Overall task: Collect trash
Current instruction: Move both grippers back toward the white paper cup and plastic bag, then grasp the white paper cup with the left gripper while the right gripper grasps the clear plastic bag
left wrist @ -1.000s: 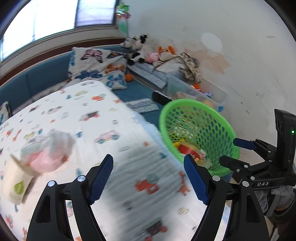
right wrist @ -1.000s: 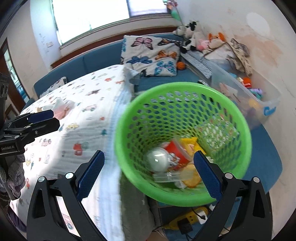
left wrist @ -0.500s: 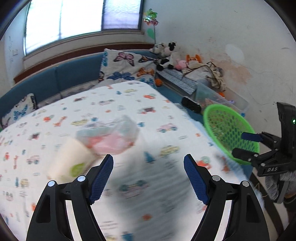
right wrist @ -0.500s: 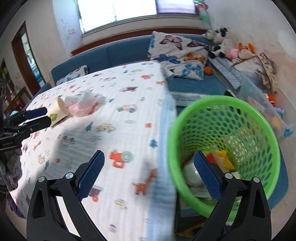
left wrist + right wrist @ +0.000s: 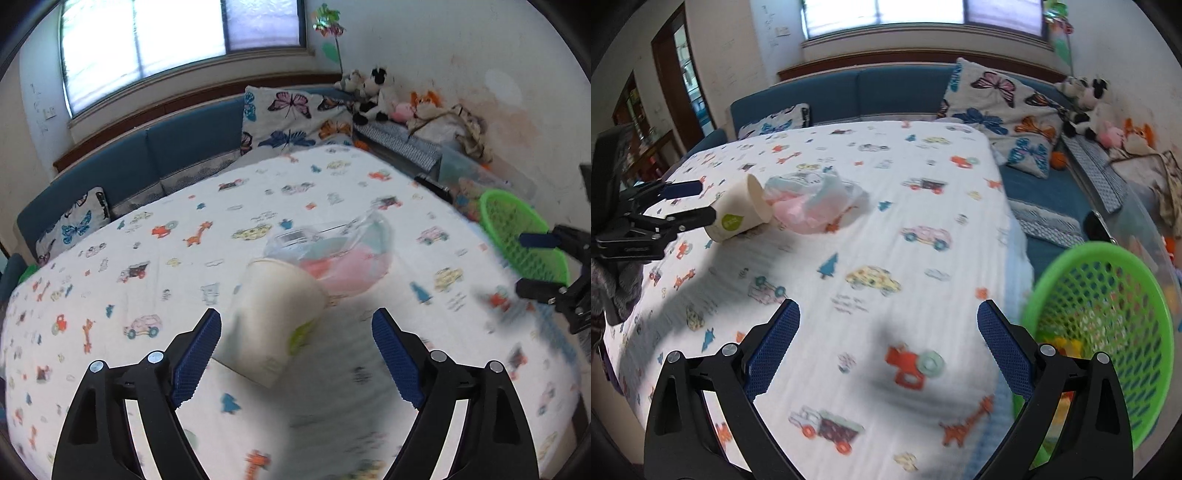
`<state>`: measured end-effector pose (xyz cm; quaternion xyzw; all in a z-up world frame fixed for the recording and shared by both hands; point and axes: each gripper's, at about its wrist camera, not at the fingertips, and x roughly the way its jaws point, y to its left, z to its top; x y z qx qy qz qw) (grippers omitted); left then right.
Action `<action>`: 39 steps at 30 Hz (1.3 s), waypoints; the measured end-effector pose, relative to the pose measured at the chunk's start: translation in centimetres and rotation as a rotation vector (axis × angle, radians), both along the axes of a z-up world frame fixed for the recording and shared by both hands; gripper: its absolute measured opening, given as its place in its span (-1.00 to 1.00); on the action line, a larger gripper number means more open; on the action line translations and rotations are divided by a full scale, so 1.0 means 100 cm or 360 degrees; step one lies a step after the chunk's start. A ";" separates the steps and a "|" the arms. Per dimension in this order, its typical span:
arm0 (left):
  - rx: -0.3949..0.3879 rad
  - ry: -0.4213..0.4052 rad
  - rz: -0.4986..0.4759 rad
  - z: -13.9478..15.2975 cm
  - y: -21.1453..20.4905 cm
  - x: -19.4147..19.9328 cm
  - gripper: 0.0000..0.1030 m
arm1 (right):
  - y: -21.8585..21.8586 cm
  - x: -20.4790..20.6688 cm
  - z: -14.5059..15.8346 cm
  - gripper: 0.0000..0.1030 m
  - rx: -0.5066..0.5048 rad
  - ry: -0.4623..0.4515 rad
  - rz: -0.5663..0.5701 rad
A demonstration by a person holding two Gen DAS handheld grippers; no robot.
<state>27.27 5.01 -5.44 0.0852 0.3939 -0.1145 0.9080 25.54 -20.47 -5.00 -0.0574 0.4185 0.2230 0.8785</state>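
A white paper cup (image 5: 271,317) with a green logo lies on its side on the printed cloth, its mouth against a crumpled clear plastic bag (image 5: 332,254) with pink inside. My left gripper (image 5: 295,350) is open, and the cup's base lies between its fingers. In the right wrist view the cup (image 5: 738,216) and bag (image 5: 816,201) lie at far left, with the left gripper (image 5: 692,201) open at the cup's base. My right gripper (image 5: 888,347) is open and empty above the cloth. A green mesh basket (image 5: 1108,332) holding trash stands off the table's right edge.
The table (image 5: 886,177) wears a white cloth printed with cars and animals. A blue sofa (image 5: 871,92) with butterfly pillows runs behind it. Stuffed toys (image 5: 373,96) and a clear storage bin (image 5: 476,177) sit along the right wall.
Both grippers have swung left, away from the basket. The left gripper has closed in on the cup, which now lies between its fingers. The right gripper now looks over the cloth.
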 end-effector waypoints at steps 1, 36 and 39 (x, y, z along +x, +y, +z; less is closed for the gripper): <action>0.0014 0.0012 -0.0022 -0.002 0.002 0.004 0.57 | 0.003 0.003 -0.001 0.87 0.0003 0.0006 0.0012; -0.0051 0.0117 -0.0160 -0.040 0.022 0.037 0.34 | 0.092 0.068 -0.017 0.90 -0.0126 0.0029 0.0465; -0.0088 0.0108 -0.0101 -0.034 0.032 0.032 0.34 | 0.098 0.076 -0.019 0.91 -0.0115 0.0055 0.0507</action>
